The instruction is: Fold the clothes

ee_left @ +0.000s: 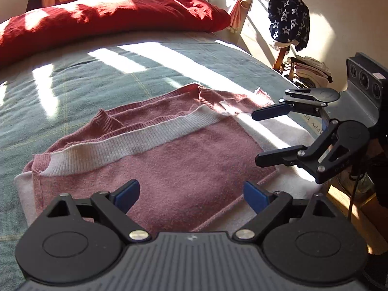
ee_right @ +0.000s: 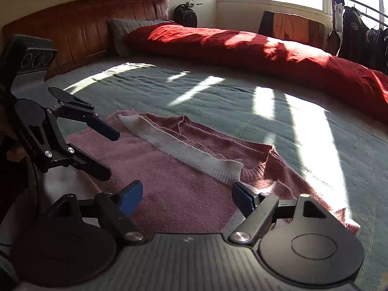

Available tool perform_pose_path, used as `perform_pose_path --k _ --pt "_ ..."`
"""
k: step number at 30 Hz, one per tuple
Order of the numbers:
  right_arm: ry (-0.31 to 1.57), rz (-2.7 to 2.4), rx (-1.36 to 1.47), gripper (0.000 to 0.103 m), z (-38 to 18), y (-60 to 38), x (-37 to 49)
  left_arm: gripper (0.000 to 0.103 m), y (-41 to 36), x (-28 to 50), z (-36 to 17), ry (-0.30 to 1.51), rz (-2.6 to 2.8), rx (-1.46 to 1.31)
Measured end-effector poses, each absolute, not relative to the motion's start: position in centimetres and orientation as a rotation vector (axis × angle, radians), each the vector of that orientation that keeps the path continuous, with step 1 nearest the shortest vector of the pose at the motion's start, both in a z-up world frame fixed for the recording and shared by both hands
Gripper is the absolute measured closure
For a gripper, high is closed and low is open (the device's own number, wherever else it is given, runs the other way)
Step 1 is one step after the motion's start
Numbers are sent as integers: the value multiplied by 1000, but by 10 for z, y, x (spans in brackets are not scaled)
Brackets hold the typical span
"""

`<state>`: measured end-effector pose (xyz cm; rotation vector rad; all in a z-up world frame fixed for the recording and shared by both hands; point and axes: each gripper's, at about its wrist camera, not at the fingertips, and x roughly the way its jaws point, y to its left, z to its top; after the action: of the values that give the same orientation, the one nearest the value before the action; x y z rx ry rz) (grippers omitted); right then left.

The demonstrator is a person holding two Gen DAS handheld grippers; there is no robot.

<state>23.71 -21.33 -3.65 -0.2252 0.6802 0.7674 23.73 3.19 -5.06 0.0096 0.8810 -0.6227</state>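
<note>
Sunlit green bedspread (ee_left: 72, 82) carries the pink sweater (ee_left: 169, 160), long axis 8-to-2. Left gripper (ee_left: 191, 194) hovers at its near edge, right gripper (ee_left: 259, 135) at 3; both wide, empty.

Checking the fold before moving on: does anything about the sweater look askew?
Yes. The sweater is folded unevenly: its white hem band runs slantwise across the top, and ribbed edges stick out beyond it.

Folded pink sweater (ee_left: 157, 155) on bed (ee_left: 97, 77)
</note>
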Motion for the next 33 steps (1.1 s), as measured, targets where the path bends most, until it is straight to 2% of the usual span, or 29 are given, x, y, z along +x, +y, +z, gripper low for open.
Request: perform_pose_path --k 4,8,16,24,30,33 --pt "722 821 -260 19 -55 -190 241 10 34 237 -74 890 -707 -84" --pt "749 764 -271 17 -74 -177 264 8 30 263 -85 848 -655 -50" --pt "750 678 -143 17 -65 -191 294 9 29 310 -96 823 -547 7" --pt "702 585 -129 17 -40 -247 271 7 55 282 -61 770 -537 -9" --pt "759 362 -81 17 -67 -306 280 8 88 299 -92 858 -342 -38" --pt "783 268 -24 17 -81 -323 292 8 91 304 -83 842 -332 -98"
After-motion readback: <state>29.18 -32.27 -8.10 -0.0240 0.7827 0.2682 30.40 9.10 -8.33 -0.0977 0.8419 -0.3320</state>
